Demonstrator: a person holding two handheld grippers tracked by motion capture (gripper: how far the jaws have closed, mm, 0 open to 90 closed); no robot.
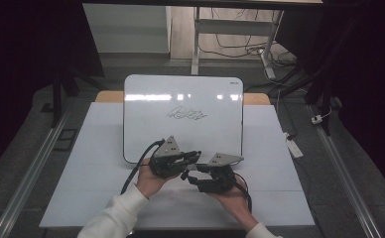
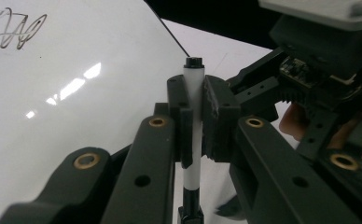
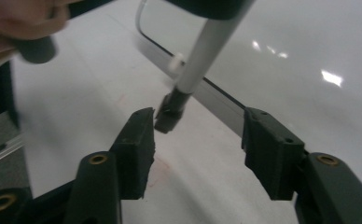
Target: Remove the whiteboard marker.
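A white marker (image 2: 193,79) with black ends stands clamped between the pads of my left gripper (image 2: 197,100), which is shut on its barrel. In the high view the left gripper (image 1: 194,157) hovers at the near edge of the whiteboard (image 1: 183,94), which bears a dark scribble (image 1: 187,115). My right gripper (image 1: 188,177) faces it from the right, jaws close to the left gripper's. In the right gripper view the marker (image 3: 207,51) slants down and its black end (image 3: 170,114) hangs between the jaws of the right gripper (image 3: 198,135), near the left one. The pads stand apart from it, so this gripper is open.
The whiteboard lies on a white table top (image 1: 96,193) and its near rim (image 3: 216,95) runs just behind the marker's end. A person's hand (image 3: 16,18) holds the left gripper. Cables trail from both grippers. Desk legs and floor cables (image 1: 240,49) lie beyond the table.
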